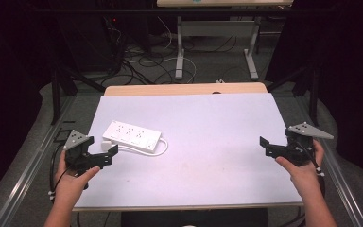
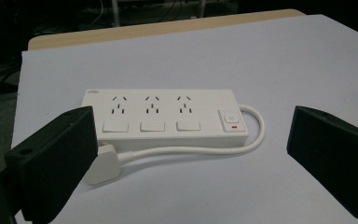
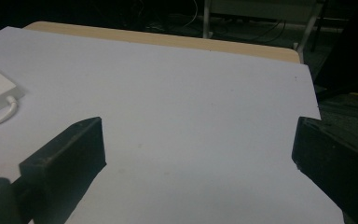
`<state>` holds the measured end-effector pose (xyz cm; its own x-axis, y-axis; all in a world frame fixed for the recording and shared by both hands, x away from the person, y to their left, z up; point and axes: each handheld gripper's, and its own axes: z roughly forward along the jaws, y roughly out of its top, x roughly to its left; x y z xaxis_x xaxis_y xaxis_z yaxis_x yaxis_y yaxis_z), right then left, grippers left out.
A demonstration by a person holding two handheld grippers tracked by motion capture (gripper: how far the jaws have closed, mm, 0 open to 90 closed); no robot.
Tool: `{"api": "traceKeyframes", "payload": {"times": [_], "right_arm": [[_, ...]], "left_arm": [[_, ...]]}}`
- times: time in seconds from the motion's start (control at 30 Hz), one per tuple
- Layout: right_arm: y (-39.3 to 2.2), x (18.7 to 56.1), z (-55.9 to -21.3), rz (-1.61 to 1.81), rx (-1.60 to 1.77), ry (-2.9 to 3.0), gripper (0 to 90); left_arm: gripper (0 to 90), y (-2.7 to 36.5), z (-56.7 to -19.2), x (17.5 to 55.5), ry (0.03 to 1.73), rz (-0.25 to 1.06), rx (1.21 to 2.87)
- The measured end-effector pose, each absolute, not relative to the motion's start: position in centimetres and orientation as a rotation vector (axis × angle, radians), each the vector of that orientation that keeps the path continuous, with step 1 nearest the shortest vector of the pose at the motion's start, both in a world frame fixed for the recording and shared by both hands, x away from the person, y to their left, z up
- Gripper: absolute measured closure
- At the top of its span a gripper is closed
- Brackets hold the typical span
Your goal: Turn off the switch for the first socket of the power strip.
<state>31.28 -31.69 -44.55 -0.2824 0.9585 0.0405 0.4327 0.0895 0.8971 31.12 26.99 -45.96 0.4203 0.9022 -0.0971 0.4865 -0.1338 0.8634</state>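
Power strip lies on the white table cover, just ahead of my left gripper, jaws apart. My right gripper, jaws also apart, sits well off from the strip. Plug rests beside the strip's near edge; likely approach low, jaws squared to it.

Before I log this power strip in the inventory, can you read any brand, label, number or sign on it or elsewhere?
No text can be read.
Power strip, top left corner: a small dark printed mark, too small and blurred to read.
Power strip's switch: a faint round symbol above a red mark, no letters.
White table cover: no print.
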Motion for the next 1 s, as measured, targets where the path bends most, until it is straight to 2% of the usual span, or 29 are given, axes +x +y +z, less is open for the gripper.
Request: {"api": "traceKeyframes", "payload": {"times": [0.6, 0.77, 1.0], "right_arm": [[-31.3, 31.4, -44.9, 1.137, 1.365, 1.808, 3.9], [-31.1, 31.5, -45.0, 1.14, 1.364, 1.814, 4.2], [-31.2, 31.5, -44.9, 1.143, 1.362, 1.81, 4.6]], "left_arm": [[4.7, 26.7, -45.1, 31.0, 1.206, 0.593, 1.76], [15.1, 26.3, -44.0, 31.6, 1.221, 0.621, 1.747], [18.0, 25.7, -43.2, 32.7, 1.193, 0.647, 1.768]]}}
